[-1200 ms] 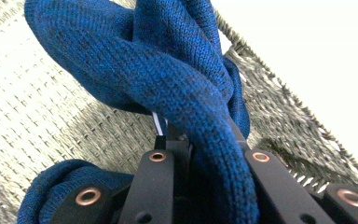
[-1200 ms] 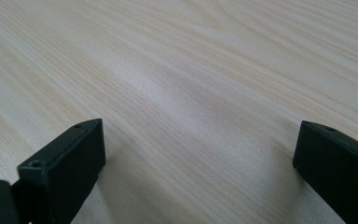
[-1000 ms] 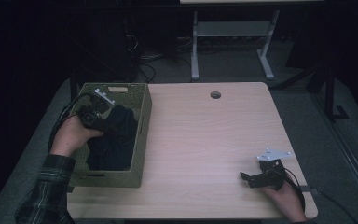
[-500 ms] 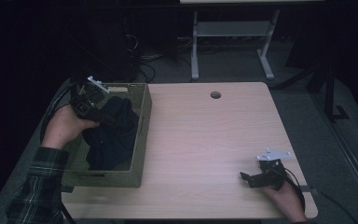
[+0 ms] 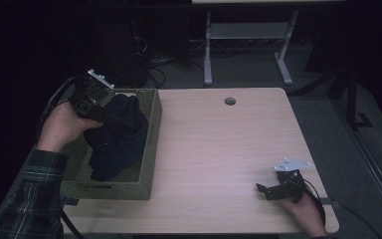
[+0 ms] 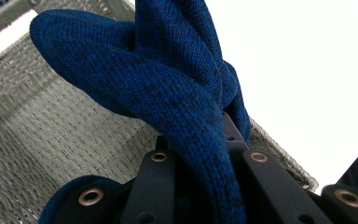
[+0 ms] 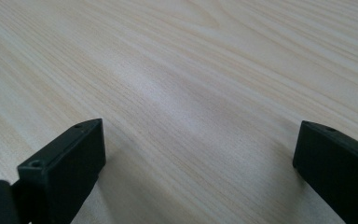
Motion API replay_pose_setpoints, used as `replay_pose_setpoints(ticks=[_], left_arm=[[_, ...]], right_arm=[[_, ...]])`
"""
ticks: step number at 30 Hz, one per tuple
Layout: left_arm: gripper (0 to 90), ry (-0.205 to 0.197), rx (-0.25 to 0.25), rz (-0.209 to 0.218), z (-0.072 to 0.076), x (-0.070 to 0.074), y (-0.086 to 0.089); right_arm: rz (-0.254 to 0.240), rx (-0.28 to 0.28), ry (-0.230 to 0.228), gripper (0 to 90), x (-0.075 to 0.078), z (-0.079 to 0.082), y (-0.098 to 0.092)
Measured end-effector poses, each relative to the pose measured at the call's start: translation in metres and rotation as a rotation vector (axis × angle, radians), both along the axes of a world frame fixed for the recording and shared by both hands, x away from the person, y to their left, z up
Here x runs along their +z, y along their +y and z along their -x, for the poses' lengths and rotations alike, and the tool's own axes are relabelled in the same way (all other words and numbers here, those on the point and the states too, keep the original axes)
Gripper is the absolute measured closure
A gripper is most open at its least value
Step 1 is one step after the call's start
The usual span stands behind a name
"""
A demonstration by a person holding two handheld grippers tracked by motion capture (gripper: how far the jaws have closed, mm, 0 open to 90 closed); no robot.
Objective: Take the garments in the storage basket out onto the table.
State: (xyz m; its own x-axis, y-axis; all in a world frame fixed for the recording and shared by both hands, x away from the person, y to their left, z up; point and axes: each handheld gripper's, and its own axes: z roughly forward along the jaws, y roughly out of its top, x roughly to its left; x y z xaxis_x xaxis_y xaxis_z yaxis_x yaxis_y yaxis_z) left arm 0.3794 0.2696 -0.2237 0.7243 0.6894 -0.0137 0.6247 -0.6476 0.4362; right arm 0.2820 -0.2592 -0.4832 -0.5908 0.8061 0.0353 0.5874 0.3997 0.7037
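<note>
A pale wooden table [image 5: 219, 149] spans the middle of the high view, with a round cable hole [image 5: 230, 101] near its far edge and a white desk frame [image 5: 243, 45] standing on the dark floor beyond. At the table's left side sits a woven basket [image 5: 151, 144], its grey weave behind the cloth in the left gripper view. A dark blue knit garment [image 6: 177, 93] bulges out of the basket, one fold clamped between the jaws of the left gripper [image 5: 95, 99] at the basket's upper left corner. At lower right the right gripper [image 5: 271, 191] rests on bare wood, jaws spread wide
</note>
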Motion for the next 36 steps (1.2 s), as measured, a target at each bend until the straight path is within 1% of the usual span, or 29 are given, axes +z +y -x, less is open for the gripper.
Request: replay_pose_setpoints(ticks=[3, 8, 12, 18, 19, 24, 30, 36], left_arm=[[80.5, -0.006, -0.004, 0.004, 0.002, 0.007, 0.000], [80.5, -0.018, -0.008, -0.005, 0.003, 0.021, -0.002], [80.5, -0.020, -0.028, 0.019, 0.004, 0.031, -0.004], [80.5, -0.034, -0.052, 0.048, 0.007, 0.038, -0.010], [80.5, -0.034, -0.060, 0.046, 0.007, 0.039, -0.012], [80.4, -0.045, -0.090, 0.059, 0.008, 0.044, -0.024], [80.4, -0.056, -0.129, 0.077, 0.007, 0.048, -0.042], [80.5, -0.071, -0.161, 0.075, 0.006, 0.052, -0.062]], right_arm=[[0.000, 0.000, 0.000, 2.0, 0.000, 0.000, 0.000], [0.000, 0.000, 0.000, 2.0, 0.000, 0.000, 0.000], [0.000, 0.000, 0.000, 2.0, 0.000, 0.000, 0.000], [0.000, 0.000, 0.000, 2.0, 0.000, 0.000, 0.000], [0.001, 0.000, 0.000, 2.0, 0.000, 0.000, 0.000], [0.000, 0.000, 0.000, 2.0, 0.000, 0.000, 0.000], [0.001, 0.000, 0.000, 2.0, 0.000, 0.000, 0.000], [0.001, 0.000, 0.000, 2.0, 0.000, 0.000, 0.000]])
